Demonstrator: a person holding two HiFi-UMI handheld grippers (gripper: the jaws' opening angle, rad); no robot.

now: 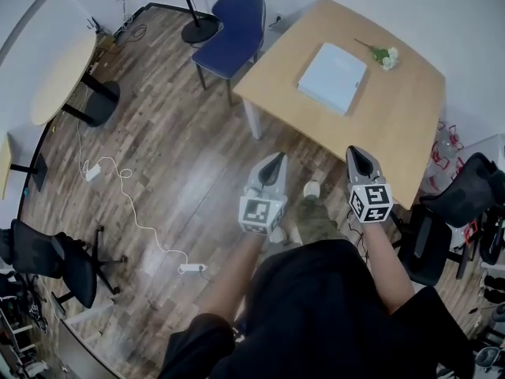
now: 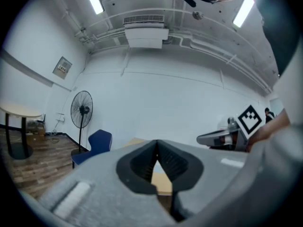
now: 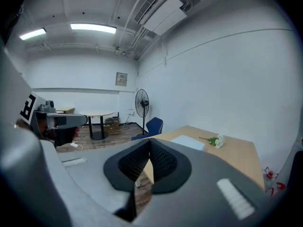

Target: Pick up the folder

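Left tongs (image 1: 277,158) and right tongs (image 1: 356,151) — each pinched fully shut with nothing between its jaws — hang over the wooden floor (image 1: 173,172) short of the tabletop (image 1: 398,125), where the pale folder (image 1: 332,77) lies flat, well apart from both, near a white flower sprig (image 1: 385,55).

The right gripper (image 3: 150,144) has its jaws closed, tips meeting with nothing between them, short of the wooden table (image 3: 232,155). A pale folder (image 3: 187,142) lies on the table, with a white flower (image 3: 217,140) just beside it. Beyond the table stand a blue chair (image 3: 154,126) and a fan (image 3: 142,103).
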